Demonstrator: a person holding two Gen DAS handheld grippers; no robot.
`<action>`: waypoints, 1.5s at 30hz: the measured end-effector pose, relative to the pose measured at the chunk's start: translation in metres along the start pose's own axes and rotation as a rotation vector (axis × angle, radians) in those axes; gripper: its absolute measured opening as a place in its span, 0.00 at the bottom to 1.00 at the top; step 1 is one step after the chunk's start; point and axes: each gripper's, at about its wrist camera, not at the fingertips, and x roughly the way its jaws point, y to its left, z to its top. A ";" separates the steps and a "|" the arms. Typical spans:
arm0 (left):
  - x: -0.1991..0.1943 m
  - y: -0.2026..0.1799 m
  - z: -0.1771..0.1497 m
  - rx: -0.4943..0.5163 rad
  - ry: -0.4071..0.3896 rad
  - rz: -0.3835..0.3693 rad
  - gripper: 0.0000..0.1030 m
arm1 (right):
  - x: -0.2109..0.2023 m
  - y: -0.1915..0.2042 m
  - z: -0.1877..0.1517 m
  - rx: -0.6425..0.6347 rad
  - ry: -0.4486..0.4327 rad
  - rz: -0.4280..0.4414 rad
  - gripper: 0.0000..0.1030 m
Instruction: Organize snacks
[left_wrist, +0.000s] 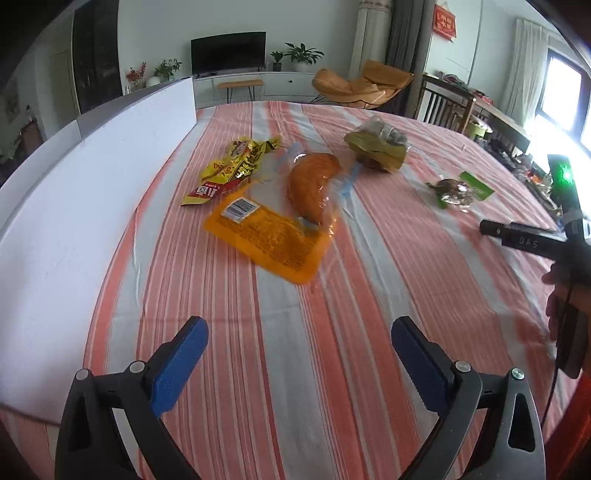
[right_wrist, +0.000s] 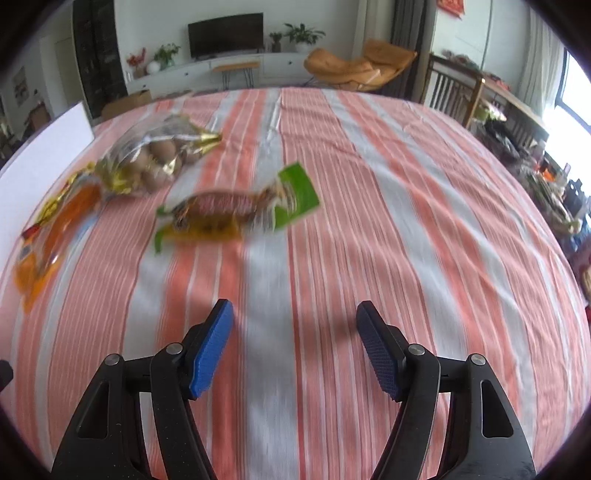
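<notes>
Several snack packs lie on a table under a red and white striped cloth (left_wrist: 258, 332). In the left wrist view an orange pack holding a golden bun (left_wrist: 288, 218) sits ahead, with a yellow and red packet (left_wrist: 232, 170) to its left, a clear bag of brown balls (left_wrist: 376, 147) behind, and a small green-edged pack (left_wrist: 458, 190) to the right. My left gripper (left_wrist: 299, 328) is open over bare cloth, short of the orange pack. My right gripper (right_wrist: 295, 314) is open and empty, with the green-edged pack (right_wrist: 240, 210) ahead and the bag of balls (right_wrist: 155, 162) beyond it.
A long white box (left_wrist: 92, 177) runs along the table's left side. The right-hand device with a green light and a hand (left_wrist: 565, 236) shows at the left view's right edge. Chairs, a sideboard with a TV and a cluttered table stand beyond.
</notes>
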 end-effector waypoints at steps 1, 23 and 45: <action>0.005 -0.002 -0.001 0.011 0.003 0.018 0.96 | 0.003 0.000 0.003 -0.003 -0.009 -0.015 0.81; 0.009 0.001 0.002 0.023 0.065 0.044 1.00 | 0.005 -0.010 0.003 0.053 0.006 0.013 0.88; 0.009 0.001 0.002 0.023 0.066 0.044 1.00 | 0.005 -0.010 0.003 0.053 0.006 0.013 0.88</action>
